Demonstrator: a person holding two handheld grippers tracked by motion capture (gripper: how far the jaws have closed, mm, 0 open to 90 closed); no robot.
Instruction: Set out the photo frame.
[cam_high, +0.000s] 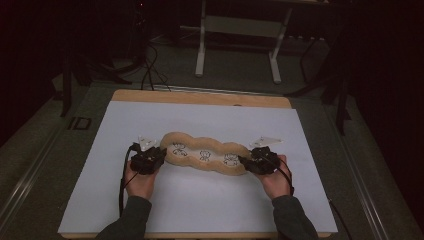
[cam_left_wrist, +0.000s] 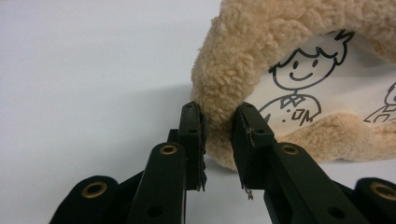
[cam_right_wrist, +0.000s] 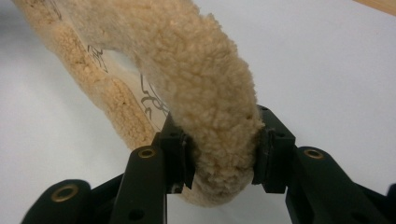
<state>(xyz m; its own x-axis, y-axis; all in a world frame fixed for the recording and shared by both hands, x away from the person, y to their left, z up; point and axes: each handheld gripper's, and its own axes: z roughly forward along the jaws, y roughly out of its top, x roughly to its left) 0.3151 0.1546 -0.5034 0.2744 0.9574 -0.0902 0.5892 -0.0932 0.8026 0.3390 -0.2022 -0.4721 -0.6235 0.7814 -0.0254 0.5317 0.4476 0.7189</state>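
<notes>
The left gripper (cam_left_wrist: 217, 135) has its 2 black jaws pinched on the fluffy rim at one end of the fleece mat (cam_left_wrist: 243, 60). The fluff is squashed thin between them. In the high view the left gripper (cam_high: 150, 159) sits at the left end of the fleece mat (cam_high: 206, 154), and the person's left hand (cam_high: 140, 180) is behind it.

The right gripper (cam_right_wrist: 219, 149) has its jaws on both sides of the fat rim at the other end. The jaws touch the fluff on each side, so it looks clamped, but not very tight. In the high view the right gripper (cam_high: 257, 161) is at the right end, held by the right hand (cam_high: 276, 181).

The mat lies in the middle of the white sheet (cam_high: 150, 210), which covers a wooden table (cam_high: 200, 96). It is long and bumpy, with a puffy tan rim and a flat white middle.

I think the mat is soft, light and floppy. It would sag in the middle if lifted by only 1 end, so holding both ends is smart. The thick rim is the best place to grab. It will not break or slip much.

Count: 1 mat, 2 grippers, 3 little cartoon kids (cam_high: 204, 155) drawn in a row on it.
</notes>
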